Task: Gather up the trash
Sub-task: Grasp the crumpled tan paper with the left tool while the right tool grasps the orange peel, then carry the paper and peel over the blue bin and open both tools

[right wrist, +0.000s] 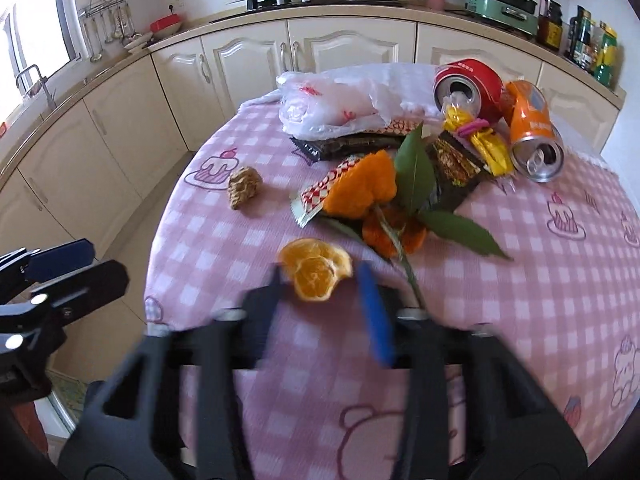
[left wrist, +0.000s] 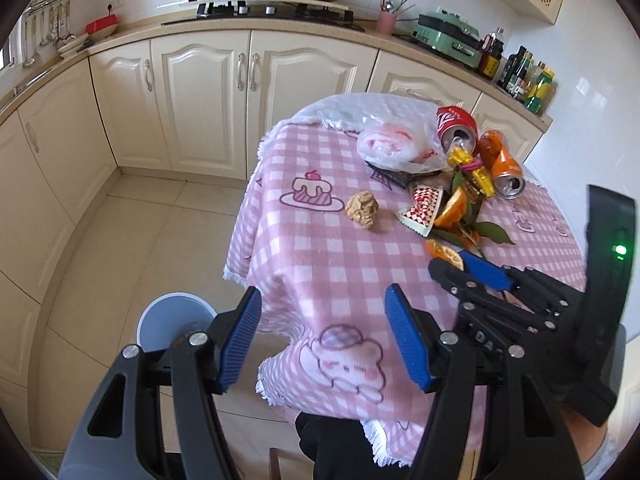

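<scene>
Flanking orange peel [right wrist: 316,274], right jaws blurred, grip unclear; left jaws spread, empty; wrapper in red can [right wrist: 468,88].

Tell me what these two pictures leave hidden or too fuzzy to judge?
- Right tool, right wrist view: fingers motion-blurred, so contact with the orange peel is unclear.
- Bin, left wrist view: mostly hidden behind the left tool; contents unseen.
- Dark wrapper, right wrist view: half covered by the plastic bag.
- Bottles: labels too small.
</scene>
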`<act>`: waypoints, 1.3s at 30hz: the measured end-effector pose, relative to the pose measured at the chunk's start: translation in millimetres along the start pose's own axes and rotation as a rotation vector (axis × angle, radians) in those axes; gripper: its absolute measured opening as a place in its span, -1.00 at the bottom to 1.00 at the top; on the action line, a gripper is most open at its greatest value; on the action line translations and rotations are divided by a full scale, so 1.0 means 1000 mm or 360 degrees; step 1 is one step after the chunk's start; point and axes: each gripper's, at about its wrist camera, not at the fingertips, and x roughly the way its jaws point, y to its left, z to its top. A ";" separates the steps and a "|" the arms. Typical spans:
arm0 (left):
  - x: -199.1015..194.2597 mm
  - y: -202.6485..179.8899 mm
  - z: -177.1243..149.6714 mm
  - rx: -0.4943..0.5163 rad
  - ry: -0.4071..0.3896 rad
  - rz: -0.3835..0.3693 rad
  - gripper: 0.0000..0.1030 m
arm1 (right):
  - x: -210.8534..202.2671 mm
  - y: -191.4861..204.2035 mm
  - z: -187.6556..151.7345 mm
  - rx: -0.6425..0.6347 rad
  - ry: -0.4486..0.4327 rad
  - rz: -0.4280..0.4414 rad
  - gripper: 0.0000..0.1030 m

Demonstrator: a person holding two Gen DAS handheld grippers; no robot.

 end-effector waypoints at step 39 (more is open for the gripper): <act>-0.011 0.037 0.010 -0.0066 -0.0146 -0.0007 -0.51 | -0.055 0.037 0.016 -0.0039 -0.0250 0.0255 -0.44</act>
